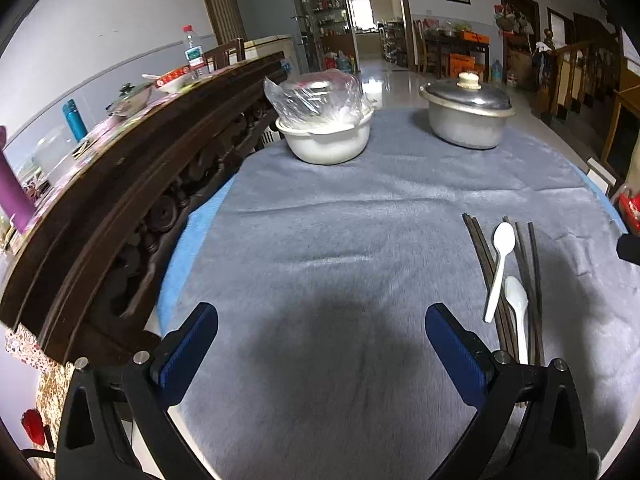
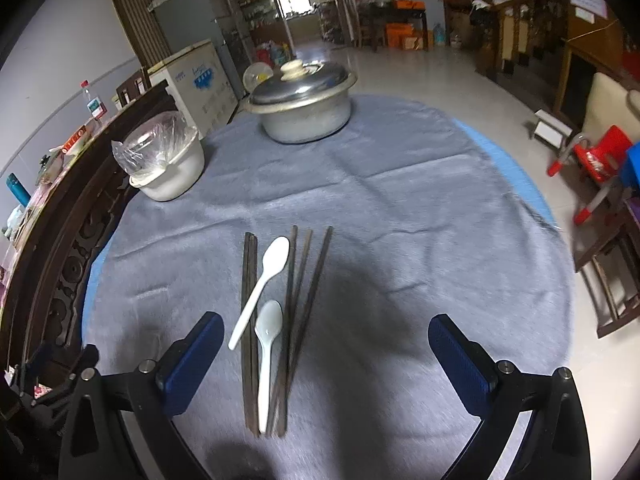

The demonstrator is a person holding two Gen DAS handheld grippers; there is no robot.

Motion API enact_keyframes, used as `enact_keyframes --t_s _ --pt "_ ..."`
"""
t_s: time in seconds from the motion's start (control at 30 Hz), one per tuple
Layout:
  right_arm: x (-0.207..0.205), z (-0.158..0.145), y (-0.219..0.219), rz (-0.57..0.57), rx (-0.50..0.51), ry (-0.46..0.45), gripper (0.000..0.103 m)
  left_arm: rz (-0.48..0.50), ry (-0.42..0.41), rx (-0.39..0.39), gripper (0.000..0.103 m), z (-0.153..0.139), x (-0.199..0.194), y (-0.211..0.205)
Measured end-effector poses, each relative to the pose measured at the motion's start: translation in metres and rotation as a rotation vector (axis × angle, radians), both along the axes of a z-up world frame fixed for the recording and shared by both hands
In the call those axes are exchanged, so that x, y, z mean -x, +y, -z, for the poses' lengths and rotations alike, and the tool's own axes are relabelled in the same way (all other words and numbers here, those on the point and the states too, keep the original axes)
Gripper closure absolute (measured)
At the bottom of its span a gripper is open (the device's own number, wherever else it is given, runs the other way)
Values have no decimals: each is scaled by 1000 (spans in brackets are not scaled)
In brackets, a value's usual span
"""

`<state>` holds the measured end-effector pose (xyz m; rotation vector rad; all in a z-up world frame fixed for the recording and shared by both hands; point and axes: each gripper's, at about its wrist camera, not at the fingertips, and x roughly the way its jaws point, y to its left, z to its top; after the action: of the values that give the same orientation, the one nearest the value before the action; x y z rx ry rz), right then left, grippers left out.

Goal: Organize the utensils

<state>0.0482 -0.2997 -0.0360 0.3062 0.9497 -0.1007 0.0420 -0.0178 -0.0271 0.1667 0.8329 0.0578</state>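
Several dark chopsticks (image 2: pixel 250 320) lie side by side on the grey cloth (image 2: pixel 400 220). Two white plastic spoons rest on them: one slanted (image 2: pixel 262 286) and one straight, nearer me (image 2: pixel 266 356). In the left wrist view the chopsticks (image 1: pixel 486 264) and the spoons (image 1: pixel 500 264) (image 1: pixel 518 312) lie at the right, beside the right finger. My left gripper (image 1: pixel 322 328) is open and empty above bare cloth. My right gripper (image 2: pixel 326 338) is open and empty, with the utensils between its fingers, nearer the left one.
A white basin with a plastic bag (image 1: pixel 324 128) and a lidded metal pot (image 1: pixel 468 116) stand at the far side of the round table. A dark carved wooden bench back (image 1: pixel 132 184) borders the table's left edge. A red child's chair (image 2: pixel 592 160) stands on the floor at the right.
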Motion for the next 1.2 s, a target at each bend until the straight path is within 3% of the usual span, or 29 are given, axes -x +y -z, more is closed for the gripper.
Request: enact_keyframes --t_s 0.37,0.67,0.77,0.83,0.97,1.2 --pt "-47 23 -2 -7 -80 51 9 15 51 -1 0 23 -33 -8" --pt "-79 42 -9 -3 -137 95 25 16 66 -2 0 32 -52 -12" --pt "-87 50 -15 2 -173 110 36 18 72 -1 0 36 -60 -13" --pt "-93 59 -22 11 -223 123 46 22 77 18 0 37 -67 -15" --pt "-105 80 -42 64 -357 141 53 61 93 68 0 41 -83 -25" --pt "-125 101 -56 107 -389 147 63 169 167 173 0 57 -113 -55"
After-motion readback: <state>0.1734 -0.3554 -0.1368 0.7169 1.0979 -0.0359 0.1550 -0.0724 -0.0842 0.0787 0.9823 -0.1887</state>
